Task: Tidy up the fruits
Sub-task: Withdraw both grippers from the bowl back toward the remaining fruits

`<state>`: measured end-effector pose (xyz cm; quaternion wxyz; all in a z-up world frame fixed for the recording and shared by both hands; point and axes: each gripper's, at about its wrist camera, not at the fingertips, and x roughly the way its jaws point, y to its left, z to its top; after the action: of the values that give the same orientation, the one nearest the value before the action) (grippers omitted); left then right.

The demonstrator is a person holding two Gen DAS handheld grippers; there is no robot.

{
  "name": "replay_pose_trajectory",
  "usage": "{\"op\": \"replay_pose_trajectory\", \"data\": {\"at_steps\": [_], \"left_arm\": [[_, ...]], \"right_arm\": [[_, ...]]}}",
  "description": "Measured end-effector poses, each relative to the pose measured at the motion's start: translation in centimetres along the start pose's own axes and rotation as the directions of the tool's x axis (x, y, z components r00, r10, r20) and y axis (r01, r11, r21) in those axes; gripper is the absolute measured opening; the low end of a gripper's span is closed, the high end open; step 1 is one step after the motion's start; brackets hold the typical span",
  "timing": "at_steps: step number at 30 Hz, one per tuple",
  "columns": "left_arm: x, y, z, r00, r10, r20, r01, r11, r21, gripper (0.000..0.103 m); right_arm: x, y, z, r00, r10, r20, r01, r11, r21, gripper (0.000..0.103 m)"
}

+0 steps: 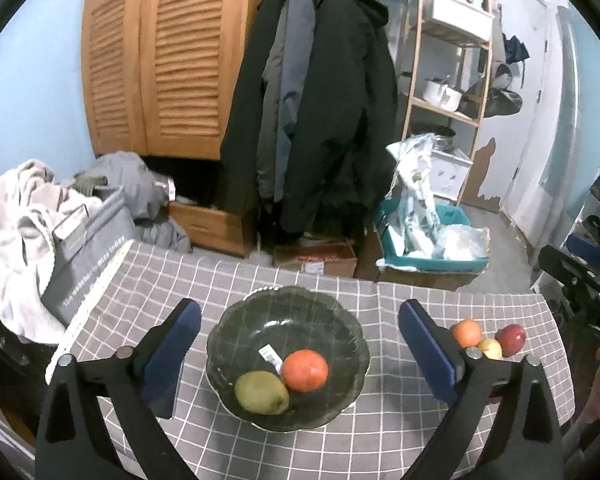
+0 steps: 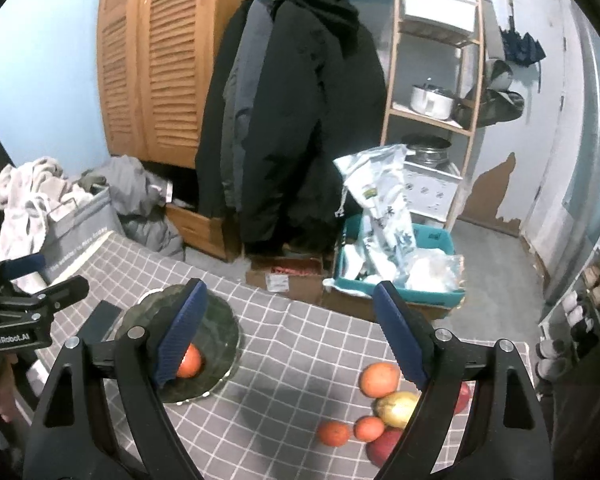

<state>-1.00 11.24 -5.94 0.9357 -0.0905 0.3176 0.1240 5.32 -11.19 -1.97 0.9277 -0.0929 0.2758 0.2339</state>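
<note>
Lying between left hand-held gripper (image 1: 300,340) fingers: bowl (image 1: 236,320).

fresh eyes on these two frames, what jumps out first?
The dark green bowl at the centre of the checked tablecloth, holding an orange-red fruit beside a green one. To its right, loose fruits cluster near the open right gripper; the left gripper is open before the bowl.

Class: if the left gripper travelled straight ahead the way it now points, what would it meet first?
Most likely the dark green scalloped bowl, centred between the open left gripper fingers; depth is unclear, so it might pass over the rim.
</note>
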Motion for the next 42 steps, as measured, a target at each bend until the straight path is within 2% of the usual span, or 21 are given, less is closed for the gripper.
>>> {"op": "replay_pose_trajectory", "data": {"at_steps": [4,19,31,42], "left_arm": [[-1.1,-1.3,0.4,0.999,-0.013,0.036,0.013,1.0,0.021,0.102],[-2.7,-5.9,1.4,0.995,-0.072,0.064,0.066,0.994,0.087,0.102],[-1.7,-11.4,0.6,0.988,-0.153,0.005,0.15,0.975,0.161,0.102],[-0.2,-15.1,-0.2,0.984,-0.171,-0.049,0.178,0.962,0.21,0.102]], "right_arm": [[-1.5,-1.2,-0.1,1.0,-0.009,0.023,0.009,1.0,0.016,0.085],[-5.7,-6.0,-1.2,0.995,-0.078,0.067,0.074,0.995,0.064,0.085],[-6.2,-10.8,-3.8,0.989,-0.149,0.005,0.147,0.98,0.134,0.086],[-6.0,-13.9,-6.6,0.983,-0.174,-0.058,0.182,0.967,0.177,0.086]]}}
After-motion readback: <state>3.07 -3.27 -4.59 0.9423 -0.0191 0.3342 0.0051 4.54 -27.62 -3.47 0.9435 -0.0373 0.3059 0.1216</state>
